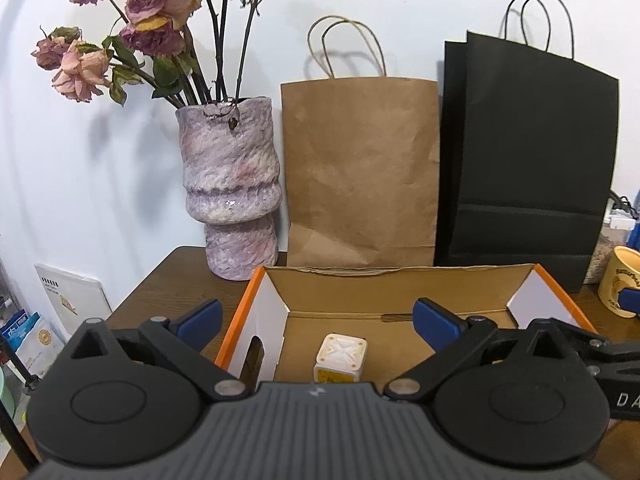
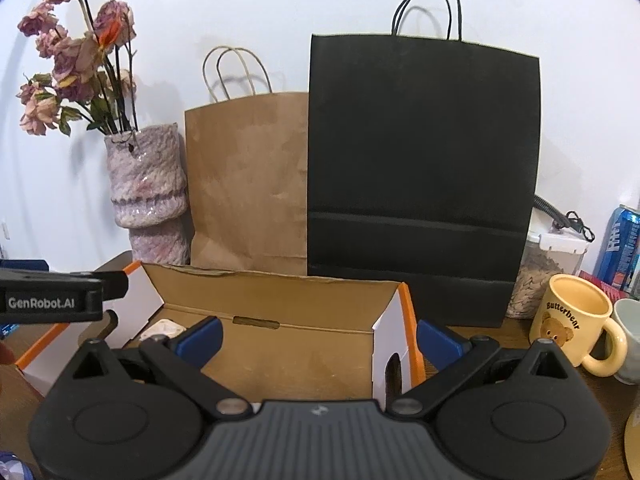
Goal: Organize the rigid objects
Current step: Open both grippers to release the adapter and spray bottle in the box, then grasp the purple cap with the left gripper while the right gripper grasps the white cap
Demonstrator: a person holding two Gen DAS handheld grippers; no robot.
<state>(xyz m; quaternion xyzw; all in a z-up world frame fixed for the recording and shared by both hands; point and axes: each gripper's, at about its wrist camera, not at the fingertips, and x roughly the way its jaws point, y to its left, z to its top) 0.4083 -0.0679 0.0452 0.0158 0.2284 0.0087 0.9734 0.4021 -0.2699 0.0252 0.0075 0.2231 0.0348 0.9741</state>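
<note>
An open cardboard box [image 1: 400,292] with orange rims stands on the brown table. A small cream and yellow cube [image 1: 341,358] rests on its floor near the left wall. My left gripper [image 1: 318,318] hovers above the box with its blue pads wide apart and nothing between them; the cube lies below, untouched. In the right wrist view the same box [image 2: 280,300] shows with the cube [image 2: 163,329] partly hidden at its left end. My right gripper [image 2: 318,334] is open and empty over the box's right half.
A pink stone vase [image 1: 230,192] of dried flowers, a brown paper bag [image 1: 360,168] and a black paper bag [image 1: 528,160] stand behind the box. A yellow bear mug [image 2: 572,320], a grey cup [image 2: 630,336], a blue can [image 2: 622,248] and a lidded jar [image 2: 544,276] sit at the right.
</note>
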